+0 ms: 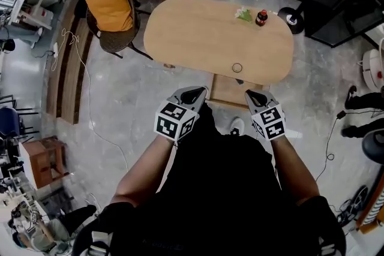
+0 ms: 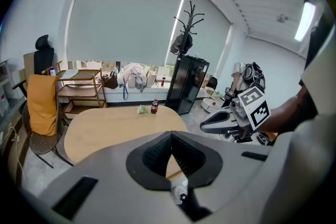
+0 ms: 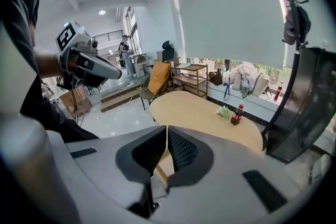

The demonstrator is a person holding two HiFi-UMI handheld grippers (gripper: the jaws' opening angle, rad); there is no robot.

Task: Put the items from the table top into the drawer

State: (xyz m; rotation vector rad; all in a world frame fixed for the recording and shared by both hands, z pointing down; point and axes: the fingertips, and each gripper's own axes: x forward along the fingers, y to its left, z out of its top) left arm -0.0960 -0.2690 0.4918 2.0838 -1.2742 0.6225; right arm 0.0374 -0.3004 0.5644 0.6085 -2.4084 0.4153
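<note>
In the head view, my left gripper (image 1: 191,93) is held low in front of me with its jaws pressed together and nothing in them. My right gripper (image 1: 255,95) is beside it in the same way, also closed and empty. Between the two grippers and just ahead of them, the drawer (image 1: 230,90) stands pulled out from under the near edge of the bench (image 1: 198,39). A small ring (image 1: 237,68) lies on the bench just beyond the drawer. Far ahead of the right gripper, near the opposite edge, a bottle (image 1: 261,18) with a red cap stands upright, and a green item (image 1: 243,14) lies just beside it. A chair (image 1: 110,9) with an orange cloth is far ahead of the left gripper, off the bench.

In the left gripper view, the two jaws meet at their tips and I see nothing between them. The bottle (image 2: 154,106) and the green item (image 2: 142,109) are well ahead, at the far end of the bench (image 2: 115,128). The right gripper (image 2: 223,122) is to the right.

In the right gripper view, the jaws are also together and hold nothing. The bottle (image 3: 238,114) and the green item (image 3: 223,112) are ahead and to the right on the bench (image 3: 194,107), well apart from the gripper. The left gripper (image 3: 92,64) is to the left.
</note>
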